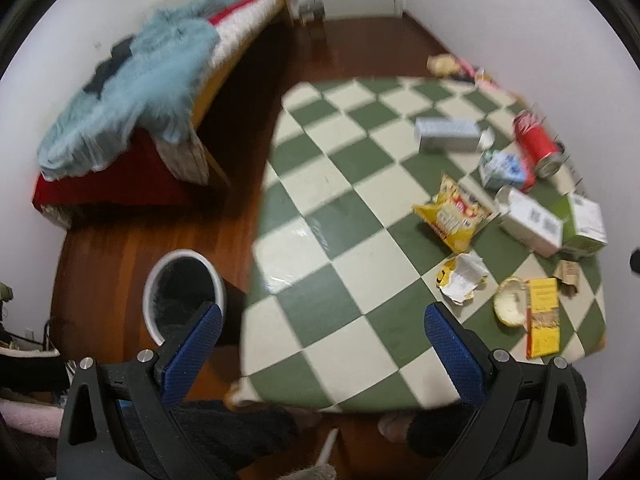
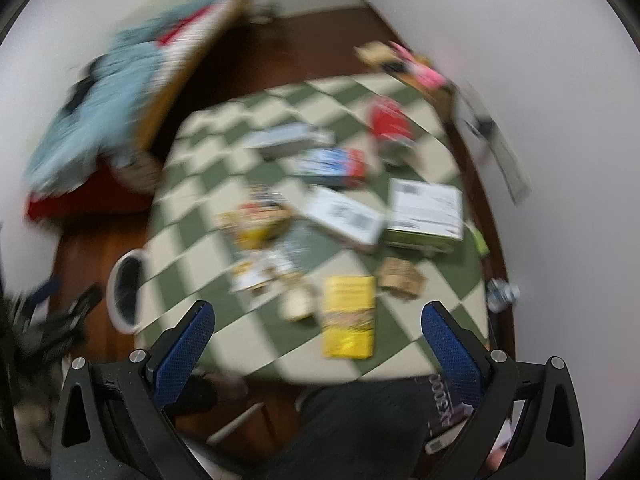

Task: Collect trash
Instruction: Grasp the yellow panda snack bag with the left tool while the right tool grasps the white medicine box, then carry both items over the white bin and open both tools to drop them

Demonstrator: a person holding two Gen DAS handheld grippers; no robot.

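Green-and-cream checked tablecloth (image 1: 320, 208), red can (image 1: 536, 142), yellow box (image 1: 542, 322), white-rimmed bin (image 1: 154, 280)

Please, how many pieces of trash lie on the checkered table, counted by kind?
Boxes and cartons: 5, namely grey box, milk carton, white box, green box, yellow box
Cans: 1, red can
Bags and wrappers: 2, chip bag, torn wrapper
Other scraps: 2, brown scrap, pale cup
Total: 10

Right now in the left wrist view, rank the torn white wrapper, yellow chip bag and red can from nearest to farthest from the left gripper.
1. Torn white wrapper, just beyond the gripper's right finger.
2. Yellow chip bag, mid-table.
3. Red can, lying far right.
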